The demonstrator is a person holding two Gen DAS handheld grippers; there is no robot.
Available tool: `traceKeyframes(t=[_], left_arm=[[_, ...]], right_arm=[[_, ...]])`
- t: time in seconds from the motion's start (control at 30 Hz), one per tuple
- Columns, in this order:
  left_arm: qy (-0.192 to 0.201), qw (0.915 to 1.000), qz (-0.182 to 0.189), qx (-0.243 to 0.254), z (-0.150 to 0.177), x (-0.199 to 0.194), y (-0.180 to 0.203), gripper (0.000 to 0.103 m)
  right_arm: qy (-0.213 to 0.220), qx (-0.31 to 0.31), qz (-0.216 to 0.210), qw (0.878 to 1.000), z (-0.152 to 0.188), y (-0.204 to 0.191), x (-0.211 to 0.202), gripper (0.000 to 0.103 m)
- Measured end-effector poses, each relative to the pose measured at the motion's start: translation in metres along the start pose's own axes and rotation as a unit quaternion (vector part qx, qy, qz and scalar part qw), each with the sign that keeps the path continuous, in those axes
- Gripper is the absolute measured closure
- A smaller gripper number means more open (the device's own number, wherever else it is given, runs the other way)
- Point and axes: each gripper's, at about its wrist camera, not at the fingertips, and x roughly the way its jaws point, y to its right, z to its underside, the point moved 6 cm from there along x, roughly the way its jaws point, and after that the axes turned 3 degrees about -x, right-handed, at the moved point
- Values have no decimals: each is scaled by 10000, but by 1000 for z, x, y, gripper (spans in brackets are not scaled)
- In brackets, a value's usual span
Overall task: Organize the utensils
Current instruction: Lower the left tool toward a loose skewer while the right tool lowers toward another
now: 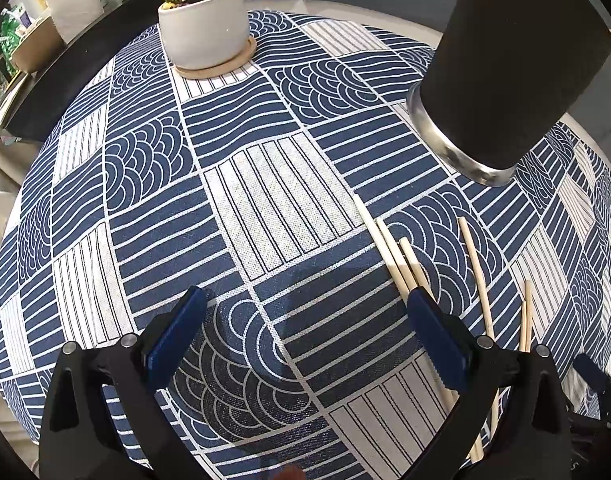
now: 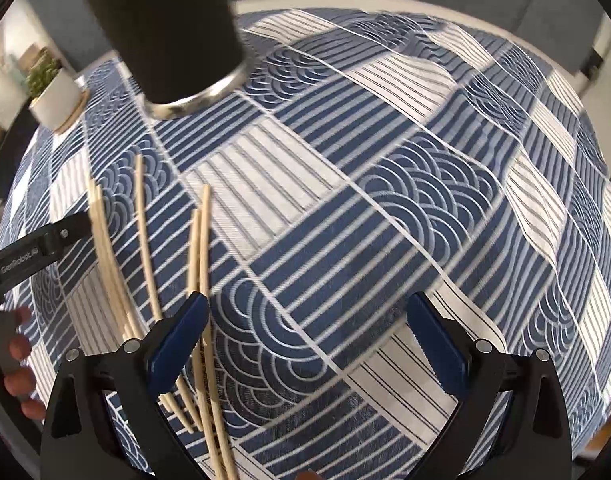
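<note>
Pre-grasp step: both jaws stood wide and empty, left hand-held gripper and right hand-held gripper over the tabletop; chopsticks lay loose between them, near the black holder; next move likely needed one gripper closing on a stick.

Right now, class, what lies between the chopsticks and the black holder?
Only bare patterned tablecloth separates the chopsticks from the black holder, clearest in the left wrist view.
</note>
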Motion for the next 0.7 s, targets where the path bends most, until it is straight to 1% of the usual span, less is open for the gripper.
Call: traceKeyframes(t=[0.1, 0.17, 0.23, 0.27, 0.33, 0.37, 0.43, 0.47, 0.5, 0.57, 0.6, 0.63, 0.7], left_arm=[[-160, 9996, -81, -211, -1, 1, 1, 4], [-247, 9990, -135, -356, -4, 4, 2, 4], [-393, 9976, -199, -531, -4, 5, 2, 4], [-462, 9967, -226, -627, -5, 7, 3, 4], [-605, 9950, -265, -746, -5, 9, 3, 4], [-693, 9945, -277, -742, -4, 10, 5, 4], [-831, 9941, -448, -529, 1, 12, 11, 4], [-805, 9949, -413, -440, 4, 11, 15, 4], [-781, 9952, -410, -428, 5, 11, 18, 4], [-741, 9956, -390, -417, 8, 11, 18, 4], [-726, 9959, -381, -383, 8, 11, 19, 4], [-730, 9961, -364, -336, 9, 11, 19, 4], [-721, 9965, -336, -249, 11, 11, 20, 4]], right_arm=[[49, -21, -21, 10000, -2, -1, -2, 7], [26, -106, -37, 9999, -6, -5, -1, 7], [-23, -56, -78, 10000, -11, -6, -1, 7], [4, 15, -203, 9998, -11, -5, -3, 8], [25, -50, -426, 9991, -12, -7, -5, 8], [35, -182, -425, 9989, -13, -10, -5, 8], [89, -218, -408, 9989, -13, -12, -6, 8], [92, -206, -422, 9989, -14, -12, -6, 8], [21, -251, -300, 9992, -13, -12, -5, 8], [-2, -375, -239, 9990, -13, -15, -3, 7], [-26, -426, -214, 9989, -12, -16, -2, 8], [-108, -492, -117, 9987, -10, -19, 0, 7], [-110, -422, -117, 9990, -4, -14, -1, 7]])
